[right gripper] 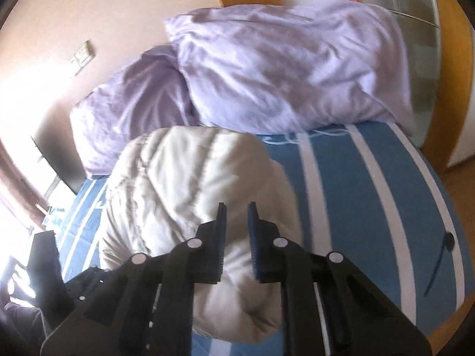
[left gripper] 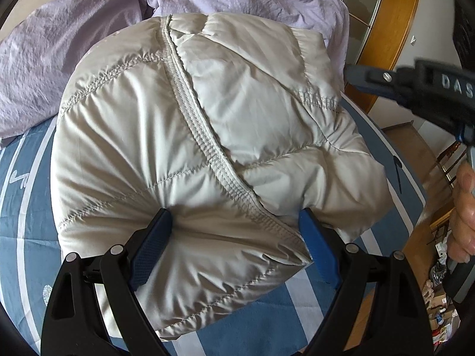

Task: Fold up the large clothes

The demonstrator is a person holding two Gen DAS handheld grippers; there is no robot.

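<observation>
A puffy beige quilted jacket [left gripper: 207,136] lies bundled on the blue and white striped bed sheet [left gripper: 26,207]. My left gripper [left gripper: 234,237] has its jaws spread wide around the near end of the bundle. Both blue pads [left gripper: 151,246] press into the padding. In the right wrist view the same jacket [right gripper: 190,184] sits below my right gripper [right gripper: 236,231]. It hovers above the fabric, its pads a narrow gap apart with nothing between them. The left wrist view also catches the right gripper [left gripper: 356,74] as a blur beyond the jacket's right side, held by a hand [left gripper: 464,207].
Crumpled lilac bedding and a pillow [right gripper: 285,68] are heaped at the head of the bed, just behind the jacket. A wooden bed frame [left gripper: 383,38] curves along the right edge. Clutter lies on the floor [left gripper: 439,305] beside the bed.
</observation>
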